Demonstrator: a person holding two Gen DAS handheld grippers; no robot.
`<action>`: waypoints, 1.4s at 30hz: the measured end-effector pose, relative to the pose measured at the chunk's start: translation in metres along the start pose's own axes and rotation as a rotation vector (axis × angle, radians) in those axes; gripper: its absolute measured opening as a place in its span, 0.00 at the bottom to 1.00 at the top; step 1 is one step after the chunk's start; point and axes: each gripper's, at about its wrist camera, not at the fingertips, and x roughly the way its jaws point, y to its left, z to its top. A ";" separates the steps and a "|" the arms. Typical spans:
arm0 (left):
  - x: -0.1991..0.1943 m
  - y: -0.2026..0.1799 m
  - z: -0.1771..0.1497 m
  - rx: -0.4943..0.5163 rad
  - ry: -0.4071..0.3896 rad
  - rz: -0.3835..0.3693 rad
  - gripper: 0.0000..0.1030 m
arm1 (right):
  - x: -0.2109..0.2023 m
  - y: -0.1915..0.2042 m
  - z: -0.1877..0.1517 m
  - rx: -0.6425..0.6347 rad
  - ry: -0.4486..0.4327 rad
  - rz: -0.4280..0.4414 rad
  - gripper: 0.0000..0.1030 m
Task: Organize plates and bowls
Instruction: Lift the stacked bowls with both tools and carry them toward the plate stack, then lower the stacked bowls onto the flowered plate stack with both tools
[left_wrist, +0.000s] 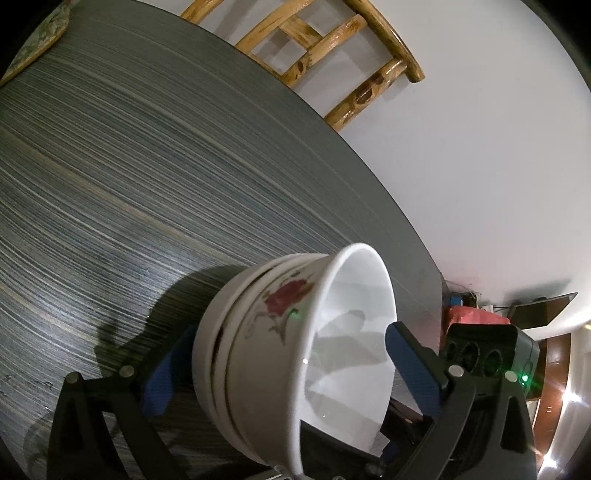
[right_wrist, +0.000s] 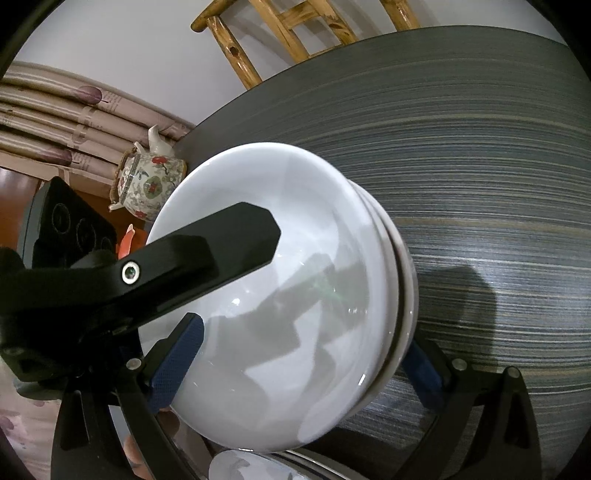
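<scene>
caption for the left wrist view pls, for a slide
Left gripper clamps the wall of a stack of white bowls, the inner one rose-patterned, tilted above a dark striped table.

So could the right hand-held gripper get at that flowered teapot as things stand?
Probably not. The right hand-held gripper is already clamped on the stack of bowls, which fills its jaws and sits between it and the teapot past the table's edge.

Nested stack of white bowls (left_wrist: 295, 350), three or so by the rims, tipped on its side above the grey streaked table (left_wrist: 147, 166). Red rose printed on the innermost bowl's outer wall. Glossy white interior (right_wrist: 280, 295) facing outward. Possibly another dish (right_wrist: 251, 465) below, blurred.
</scene>
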 end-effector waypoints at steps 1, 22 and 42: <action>0.000 0.000 0.000 -0.001 0.001 -0.001 1.00 | -0.001 0.000 0.000 -0.002 0.000 -0.002 0.98; -0.020 -0.013 -0.014 0.034 0.006 -0.006 0.99 | -0.021 0.015 -0.008 -0.034 -0.009 -0.028 0.98; -0.051 -0.027 -0.048 0.053 0.012 -0.015 0.99 | -0.049 0.030 -0.034 -0.046 -0.006 -0.043 0.98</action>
